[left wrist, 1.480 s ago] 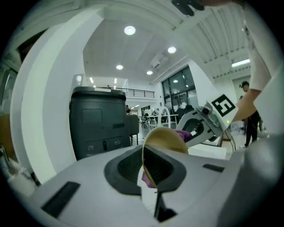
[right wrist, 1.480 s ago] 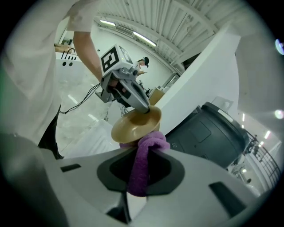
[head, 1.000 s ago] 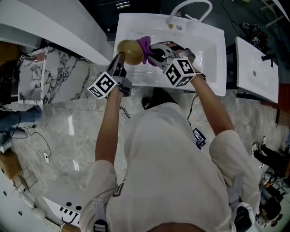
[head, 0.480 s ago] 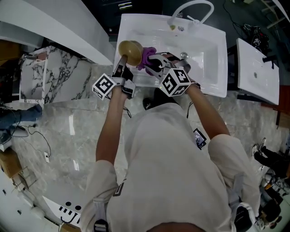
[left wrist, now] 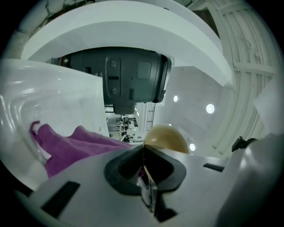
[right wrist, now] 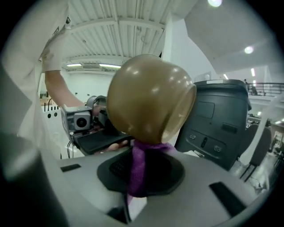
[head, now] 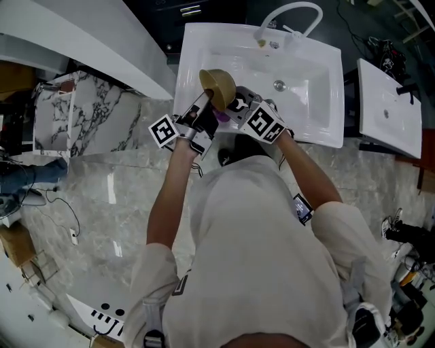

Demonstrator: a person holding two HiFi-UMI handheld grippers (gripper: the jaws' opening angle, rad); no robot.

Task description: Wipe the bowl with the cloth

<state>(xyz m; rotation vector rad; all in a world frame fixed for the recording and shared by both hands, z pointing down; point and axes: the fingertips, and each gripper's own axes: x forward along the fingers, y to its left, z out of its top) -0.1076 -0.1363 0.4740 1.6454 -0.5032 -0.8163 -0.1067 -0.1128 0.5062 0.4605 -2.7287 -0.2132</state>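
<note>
The tan bowl is held up over the near left part of the white sink. My left gripper is shut on its thin rim, and the left gripper view shows the bowl just beyond the left gripper. My right gripper is shut on the purple cloth, which runs up to the underside of the bowl. More of the cloth hangs at the left in the left gripper view. In the head view the cloth is mostly hidden.
A white faucet arches over the back of the sink, with the drain to the right of the bowl. A second white basin lies at the right and a marble counter at the left. A dark unit stands behind.
The left gripper and the bowl have moved right and the bowl has rolled over. The right gripper has drawn in to the left under the bowl, so the cloth is now largely hidden.
</note>
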